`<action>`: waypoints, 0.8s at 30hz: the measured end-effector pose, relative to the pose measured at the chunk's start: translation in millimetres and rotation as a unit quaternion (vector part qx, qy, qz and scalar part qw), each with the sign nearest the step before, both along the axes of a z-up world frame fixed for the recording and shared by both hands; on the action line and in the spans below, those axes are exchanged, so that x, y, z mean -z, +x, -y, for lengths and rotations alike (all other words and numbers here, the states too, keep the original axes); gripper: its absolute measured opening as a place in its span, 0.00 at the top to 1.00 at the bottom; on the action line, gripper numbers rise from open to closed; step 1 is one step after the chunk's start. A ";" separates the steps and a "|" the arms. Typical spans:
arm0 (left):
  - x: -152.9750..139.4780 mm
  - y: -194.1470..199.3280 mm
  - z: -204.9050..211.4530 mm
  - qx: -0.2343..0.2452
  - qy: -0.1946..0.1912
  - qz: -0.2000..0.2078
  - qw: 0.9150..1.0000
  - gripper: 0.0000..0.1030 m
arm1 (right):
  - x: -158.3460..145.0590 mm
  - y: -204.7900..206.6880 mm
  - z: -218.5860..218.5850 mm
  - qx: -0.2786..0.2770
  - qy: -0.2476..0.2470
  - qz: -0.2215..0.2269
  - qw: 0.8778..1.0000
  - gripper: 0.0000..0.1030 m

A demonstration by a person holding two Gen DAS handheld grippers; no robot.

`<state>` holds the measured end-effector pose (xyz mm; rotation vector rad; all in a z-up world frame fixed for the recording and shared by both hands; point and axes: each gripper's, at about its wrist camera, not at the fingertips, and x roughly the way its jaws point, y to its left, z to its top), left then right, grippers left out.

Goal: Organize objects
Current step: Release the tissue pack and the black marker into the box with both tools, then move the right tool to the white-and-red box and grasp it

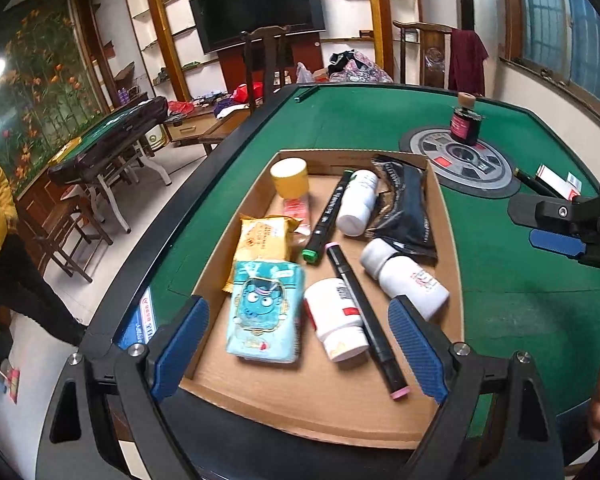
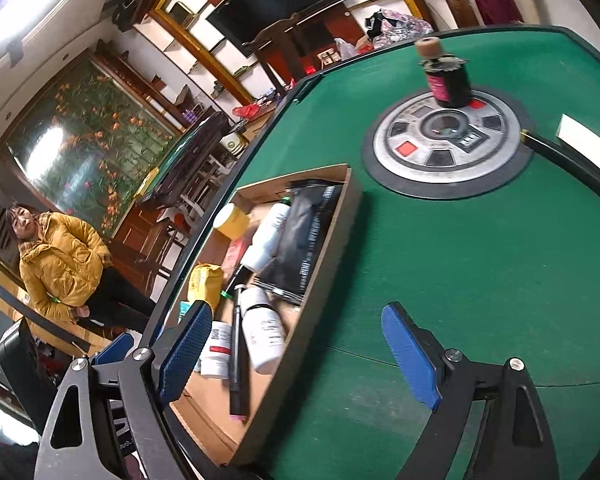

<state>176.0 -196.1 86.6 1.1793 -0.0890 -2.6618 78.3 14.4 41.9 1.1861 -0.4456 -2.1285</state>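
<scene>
Fingers of the right gripper stand apart, empty, over green bench; dark bottle stands upright at upper frame, nearer this hand than the left.

Matt green felt table, rough brown cardboard tray, glossy white plastic bottles.

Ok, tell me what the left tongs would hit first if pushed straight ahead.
Probably the white bottle lying in the cardboard box, beside the black marker. The left tongs stand open above the box; depth is hard to judge.
</scene>
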 end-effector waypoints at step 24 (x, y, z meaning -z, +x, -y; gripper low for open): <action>7.4 -17.0 -78.6 0.105 0.059 0.006 0.993 0.12 | -22.5 -65.8 -213.7 0.202 -0.011 -0.028 0.979 0.12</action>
